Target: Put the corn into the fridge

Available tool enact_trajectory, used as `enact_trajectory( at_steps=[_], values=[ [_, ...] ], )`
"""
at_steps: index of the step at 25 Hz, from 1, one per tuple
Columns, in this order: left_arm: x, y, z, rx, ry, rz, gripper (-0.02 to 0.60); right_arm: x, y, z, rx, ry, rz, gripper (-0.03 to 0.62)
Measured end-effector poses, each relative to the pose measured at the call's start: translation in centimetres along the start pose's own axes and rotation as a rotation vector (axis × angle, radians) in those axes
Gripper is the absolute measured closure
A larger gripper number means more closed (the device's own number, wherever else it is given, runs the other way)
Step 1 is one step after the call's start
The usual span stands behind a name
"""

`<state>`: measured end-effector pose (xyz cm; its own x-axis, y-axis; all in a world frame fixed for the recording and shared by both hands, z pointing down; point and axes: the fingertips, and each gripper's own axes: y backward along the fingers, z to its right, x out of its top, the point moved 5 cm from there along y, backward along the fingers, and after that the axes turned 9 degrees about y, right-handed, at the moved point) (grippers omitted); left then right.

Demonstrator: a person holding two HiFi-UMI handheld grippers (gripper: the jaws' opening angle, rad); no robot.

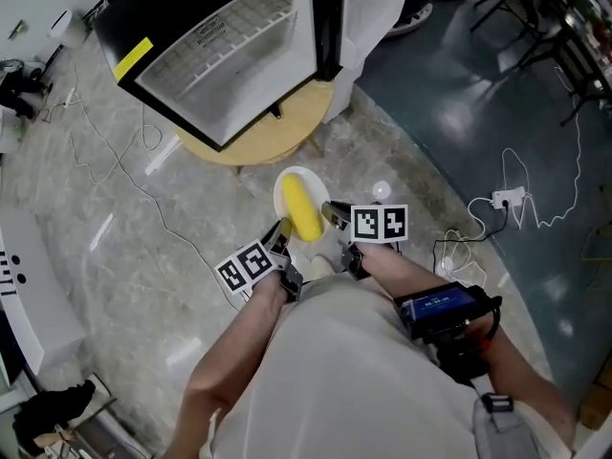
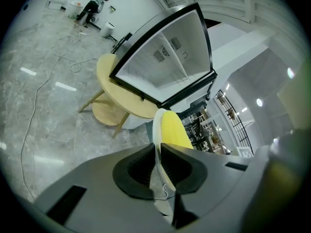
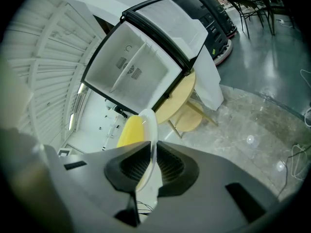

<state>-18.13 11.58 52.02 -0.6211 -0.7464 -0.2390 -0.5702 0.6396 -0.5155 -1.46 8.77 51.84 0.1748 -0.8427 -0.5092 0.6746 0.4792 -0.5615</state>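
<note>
A yellow corn cob (image 1: pixel 303 208) lies on a small white plate (image 1: pixel 286 184) that I carry in front of me over the floor. My left gripper (image 1: pixel 280 232) is shut on the plate's left rim and my right gripper (image 1: pixel 335 213) is shut on its right rim. In the left gripper view the plate rim (image 2: pixel 156 130) sits pinched between the pads with the corn (image 2: pixel 174 130) just right of it. The right gripper view has the plate (image 3: pixel 150 130) edge-on with the corn (image 3: pixel 130 130) to its left. The open black fridge (image 1: pixel 229 55) stands ahead.
The fridge rests on a round wooden table (image 1: pixel 258 142), its door (image 1: pixel 368 17) swung to the right. Cables and a power strip (image 1: pixel 507 199) lie on the floor at right. A white cabinet (image 1: pixel 29 285) stands at left. A person (image 2: pixel 92 6) crouches far off.
</note>
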Motion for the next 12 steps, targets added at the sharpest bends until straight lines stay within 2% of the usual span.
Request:
enact_trajectory(
  at_steps=[12],
  values=[
    [2.6, -1.5, 0.4, 0.02, 0.027, 0.038, 0.54, 3.0, -2.3, 0.5, 0.032, 0.004, -0.028, 0.551]
  ],
)
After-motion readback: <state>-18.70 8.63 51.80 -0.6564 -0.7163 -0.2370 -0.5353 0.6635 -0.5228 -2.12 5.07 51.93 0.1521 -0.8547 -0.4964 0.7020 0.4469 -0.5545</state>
